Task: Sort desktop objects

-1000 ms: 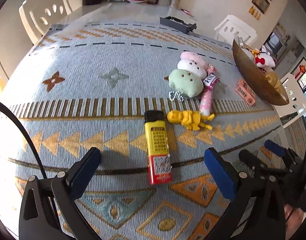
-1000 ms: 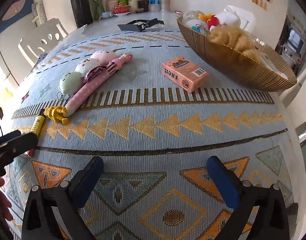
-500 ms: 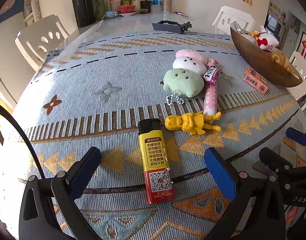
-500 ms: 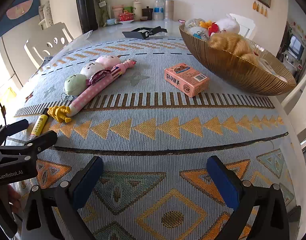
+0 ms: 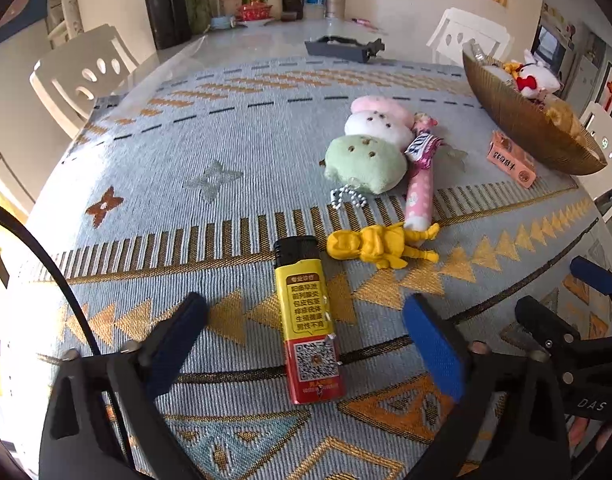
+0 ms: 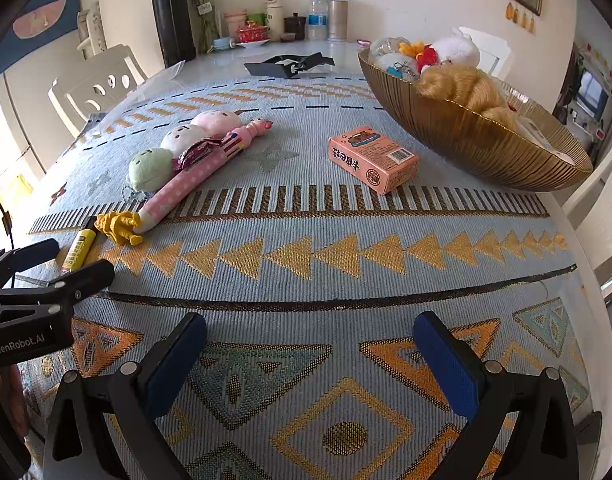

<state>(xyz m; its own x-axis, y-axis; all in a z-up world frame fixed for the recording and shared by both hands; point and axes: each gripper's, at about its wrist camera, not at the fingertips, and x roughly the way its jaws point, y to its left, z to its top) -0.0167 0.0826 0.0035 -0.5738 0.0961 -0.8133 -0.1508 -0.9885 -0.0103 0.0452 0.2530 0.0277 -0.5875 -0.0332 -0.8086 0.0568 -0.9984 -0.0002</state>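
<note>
The yellow lighter point(image 5: 308, 320) is lined up between the pads of the left tongs point(image 5: 304, 340), lying flat on the patterned cloth point(image 5: 226, 128) of the worktop with its black cap pointing away. The jaws are closing at this moment, but a clear gap is seen on both sides of the lighter, so nothing is gripped yet. A pick-up of the lighter is judged to be the step in hand.

Just beyond the lighter's cap, a yellow figurine point(image 5: 380, 246) is sprawled on the cloth, touching the lower end of a pink polka-dot pen point(image 5: 420, 188). Behind that, a three-ball plush skewer point(image 5: 366, 156) in green, white and pink is laid against the pen, its bead chain trailing toward the lighter. Farther off from the lighter, to its far right, a pink carton point(image 6: 372, 158) is parked just beside the gold bowl point(image 6: 486, 148).

The bowl is already loaded: a white plush toy point(image 6: 456, 50), something tan and fluffy and a few small bits are seen inside, so part of the sorting is judged done. Left to clear, as far as can be seen: lighter, figurine, pen, plush skewer and carton, all out on the cloth.

The right tongs point(image 6: 310, 364) are held wide open over bare cloth, well apart from the lighter, with nothing between the pads. No job is being done on that side for now.
</note>
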